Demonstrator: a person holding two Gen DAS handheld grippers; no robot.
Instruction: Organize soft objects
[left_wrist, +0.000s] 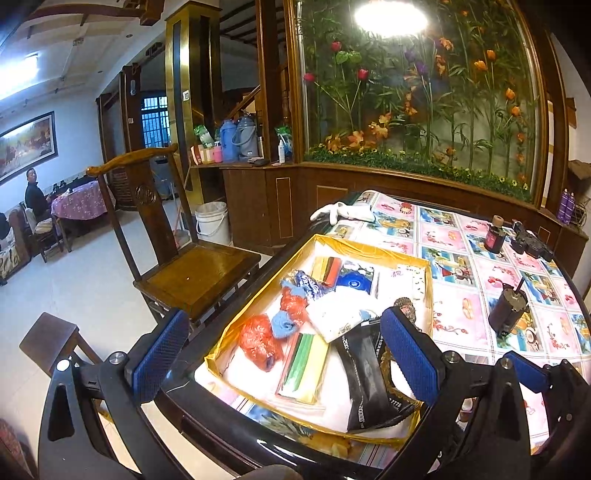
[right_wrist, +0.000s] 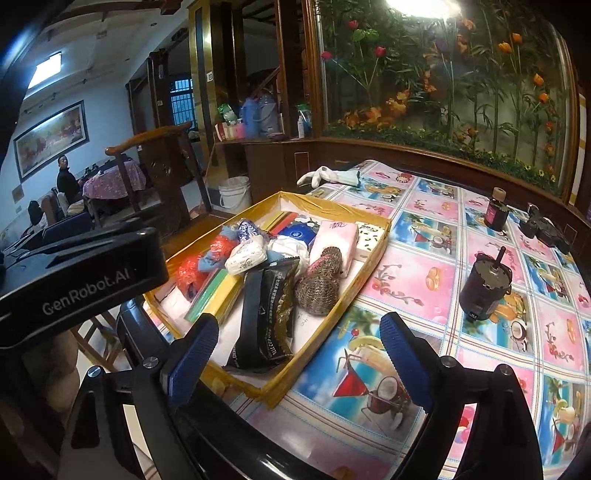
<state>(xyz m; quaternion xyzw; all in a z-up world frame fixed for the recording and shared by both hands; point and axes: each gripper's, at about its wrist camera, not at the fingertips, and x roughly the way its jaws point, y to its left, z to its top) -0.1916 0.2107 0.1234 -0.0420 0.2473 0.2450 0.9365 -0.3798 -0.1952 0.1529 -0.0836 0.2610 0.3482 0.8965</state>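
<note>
1. A shallow yellow-rimmed box (right_wrist: 373, 243) sits at the near left corner of a table (right_wrist: 424, 369) covered in a patterned cloth.
2. Inside the box lie soft things: a black packet (right_wrist: 266, 317) at the near end, a brown knitted pouch (right_wrist: 319, 284) just right of it, and a pink tissue pack (right_wrist: 338, 236) behind the pouch.
3. Further left in the box are a white wrapped pack (right_wrist: 245, 256), two red mesh bundles (left_wrist: 258, 339), a blue cloth (left_wrist: 282, 325) and a flat pack with green and yellow stripes (left_wrist: 304, 365).
4. A blue pack (right_wrist: 297, 232) and a white dotted pack (right_wrist: 369, 234) fill the far end.
5. The left gripper (left_wrist: 284, 354) has its fingers wide apart, empty, hovering over the near half of the box.
6. The right gripper (right_wrist: 299, 362) is likewise spread and empty, straddling the near right corner of the box; the black packet lies between its fingers, untouched.
7. Outside the box, a white glove (right_wrist: 321, 175) lies at the far table edge, and a dark motor (right_wrist: 484, 288) and a small dark bottle (right_wrist: 496, 210) stand well to the right.
</note>
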